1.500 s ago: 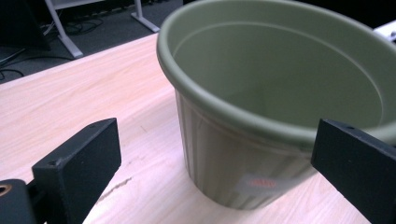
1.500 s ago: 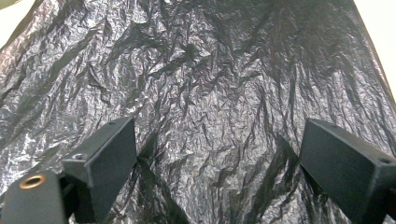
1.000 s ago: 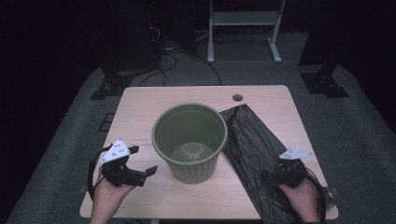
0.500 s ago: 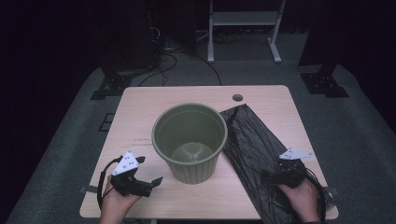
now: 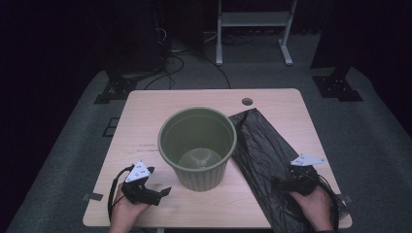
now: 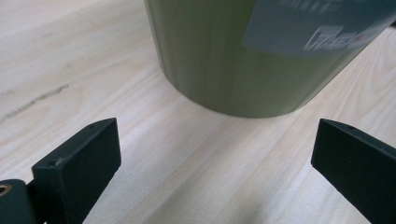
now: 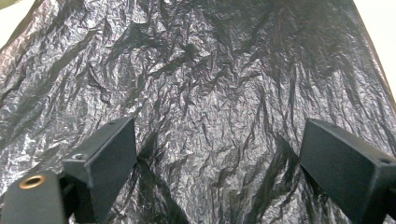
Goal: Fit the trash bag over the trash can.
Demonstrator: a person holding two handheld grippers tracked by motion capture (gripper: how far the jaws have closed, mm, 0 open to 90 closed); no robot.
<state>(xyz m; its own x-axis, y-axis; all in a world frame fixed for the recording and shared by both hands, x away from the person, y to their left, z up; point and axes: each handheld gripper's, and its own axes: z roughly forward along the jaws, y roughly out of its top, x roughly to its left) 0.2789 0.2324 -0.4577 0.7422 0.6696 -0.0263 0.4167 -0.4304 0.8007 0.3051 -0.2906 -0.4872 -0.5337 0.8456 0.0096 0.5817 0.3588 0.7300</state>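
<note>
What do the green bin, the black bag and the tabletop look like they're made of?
The green bin looks like moulded plastic: smooth, matte olive wall, faintly ribbed, with a printed label. The black bag seems thin plastic film, finely crinkled, with a dull sheen. The table shows pale wood grain, matte; solid wood or laminate, I cannot tell.

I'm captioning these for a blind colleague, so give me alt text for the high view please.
A green bin stands open and upright at the middle of a wooden table, with a black plastic bag lying flat to its right. A person's left gripper rests open near the bin's base, and the right gripper sits over the bag's near end.
</note>
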